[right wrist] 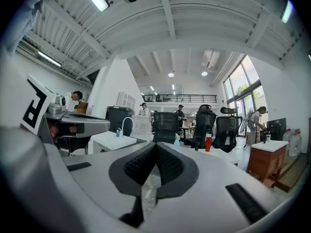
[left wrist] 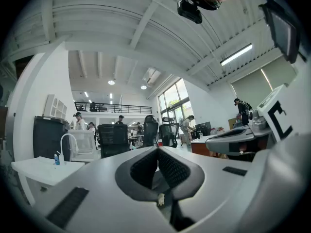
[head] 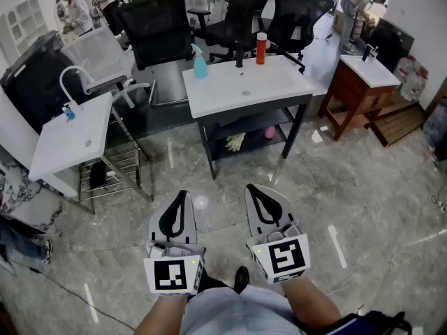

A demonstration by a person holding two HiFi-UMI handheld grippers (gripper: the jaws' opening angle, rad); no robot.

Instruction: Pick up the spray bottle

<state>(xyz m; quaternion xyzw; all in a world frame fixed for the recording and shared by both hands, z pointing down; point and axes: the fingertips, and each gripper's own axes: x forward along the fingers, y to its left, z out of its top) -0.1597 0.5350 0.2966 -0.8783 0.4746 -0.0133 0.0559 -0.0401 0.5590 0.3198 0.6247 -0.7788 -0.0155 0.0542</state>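
White and broad, the worktop [head: 279, 93] stands across the tiled floor [head: 363, 208], well ahead of both claws. The left claw [head: 183, 195] and the right claw [head: 254, 189] point level, low and close to the person, each with its jaws pressed together on nothing. The blue spray bottle [head: 200, 65] stands upright at the worktop's rear left corner. It lies more in line with the left claw, which probably has the shorter reach.
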